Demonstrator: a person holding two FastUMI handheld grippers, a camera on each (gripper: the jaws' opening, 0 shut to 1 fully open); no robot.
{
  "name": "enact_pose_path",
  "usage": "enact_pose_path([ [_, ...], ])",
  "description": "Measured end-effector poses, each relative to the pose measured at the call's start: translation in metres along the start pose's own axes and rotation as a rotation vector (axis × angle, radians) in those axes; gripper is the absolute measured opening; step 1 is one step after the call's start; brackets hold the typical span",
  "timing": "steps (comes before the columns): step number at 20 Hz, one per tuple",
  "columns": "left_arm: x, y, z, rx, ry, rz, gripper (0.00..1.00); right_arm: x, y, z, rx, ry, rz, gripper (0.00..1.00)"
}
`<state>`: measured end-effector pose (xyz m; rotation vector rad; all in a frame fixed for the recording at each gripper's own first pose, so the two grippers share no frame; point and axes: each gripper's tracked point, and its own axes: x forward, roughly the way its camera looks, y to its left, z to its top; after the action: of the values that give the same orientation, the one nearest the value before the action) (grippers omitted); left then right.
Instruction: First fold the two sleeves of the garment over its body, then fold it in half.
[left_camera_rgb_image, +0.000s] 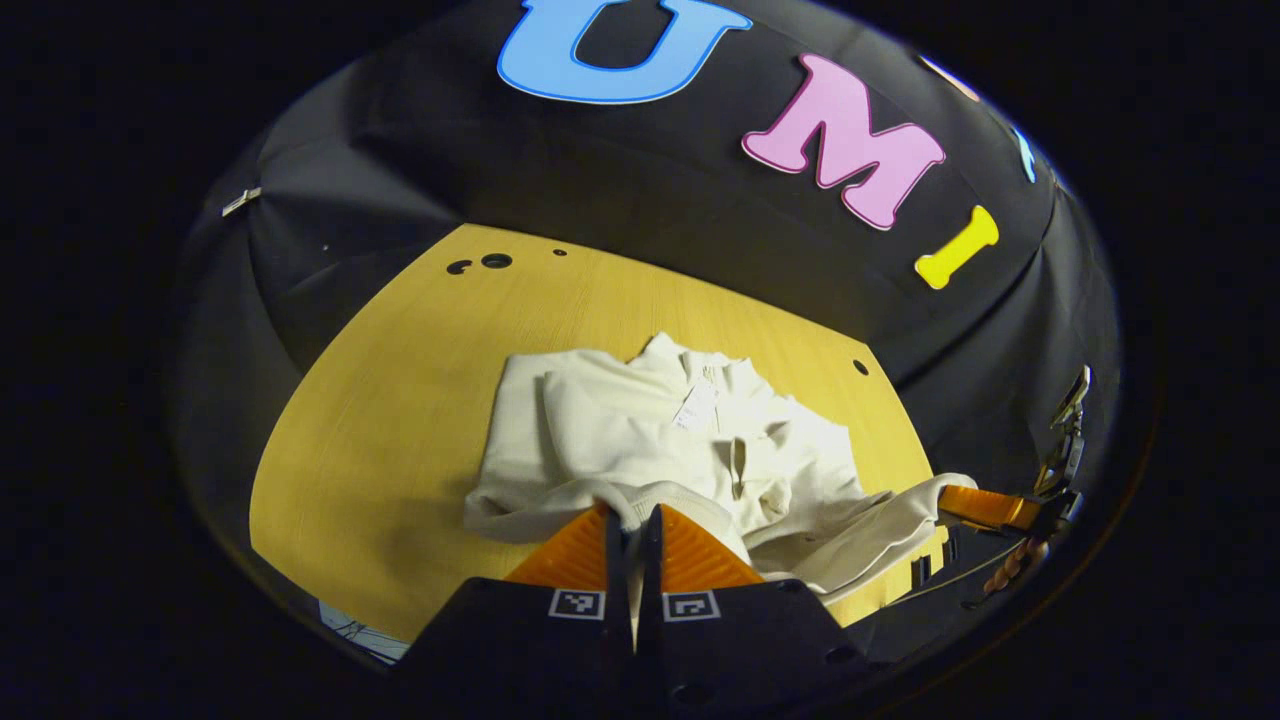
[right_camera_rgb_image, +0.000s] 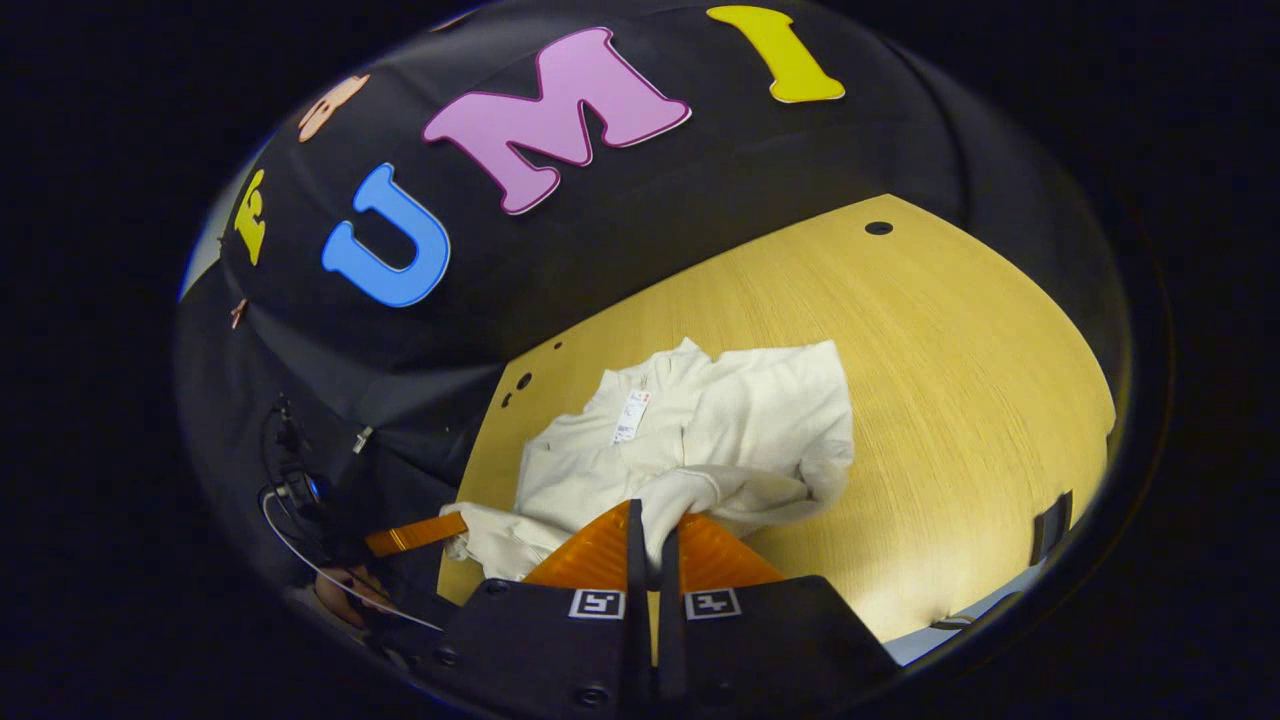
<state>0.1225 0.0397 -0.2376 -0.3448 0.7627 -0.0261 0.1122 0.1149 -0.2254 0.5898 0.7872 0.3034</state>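
A cream garment (left_camera_rgb_image: 620, 430) lies crumpled on the yellow wooden table (left_camera_rgb_image: 400, 400), with a white tag (left_camera_rgb_image: 697, 405) showing near its collar. My left gripper (left_camera_rgb_image: 632, 512) is shut on the garment's near edge, and a fold of cloth bulges over its fingertips. In the same view, my right gripper (left_camera_rgb_image: 985, 505) grips a stretched corner of the cloth at the right. In the right gripper view, the right gripper (right_camera_rgb_image: 652, 515) is shut on a bunched fold of the garment (right_camera_rgb_image: 740, 420). The left gripper (right_camera_rgb_image: 415, 535) holds the cloth at the left, a hand (right_camera_rgb_image: 350, 590) behind it.
Small round holes (left_camera_rgb_image: 495, 261) mark the table's far left corner, and another hole (right_camera_rgb_image: 878, 228) sits near the far edge. The black cloth wall (left_camera_rgb_image: 650, 200) rises right behind the table. Bare tabletop (right_camera_rgb_image: 950, 380) stretches to the right of the garment.
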Motion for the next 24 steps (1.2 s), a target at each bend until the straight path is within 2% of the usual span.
enact_pose_path([
  [6, 0.039, 0.010, 0.042, -0.097, -0.032, 0.026, 0.07, 0.043, -0.024, 0.037, 0.036, -0.044, -0.071, 0.07],
  [12, 0.082, 0.031, 0.054, -0.165, -0.018, 0.082, 0.07, 0.090, -0.062, 0.056, 0.067, -0.056, -0.144, 0.07],
  [17, 0.116, 0.044, 0.049, -0.201, 0.047, 0.133, 0.07, 0.133, -0.085, 0.049, 0.064, -0.013, -0.192, 0.07],
  [24, 0.157, 0.050, 0.044, -0.147, 0.091, 0.210, 0.07, 0.172, -0.109, 0.029, 0.024, 0.062, -0.246, 0.07],
])
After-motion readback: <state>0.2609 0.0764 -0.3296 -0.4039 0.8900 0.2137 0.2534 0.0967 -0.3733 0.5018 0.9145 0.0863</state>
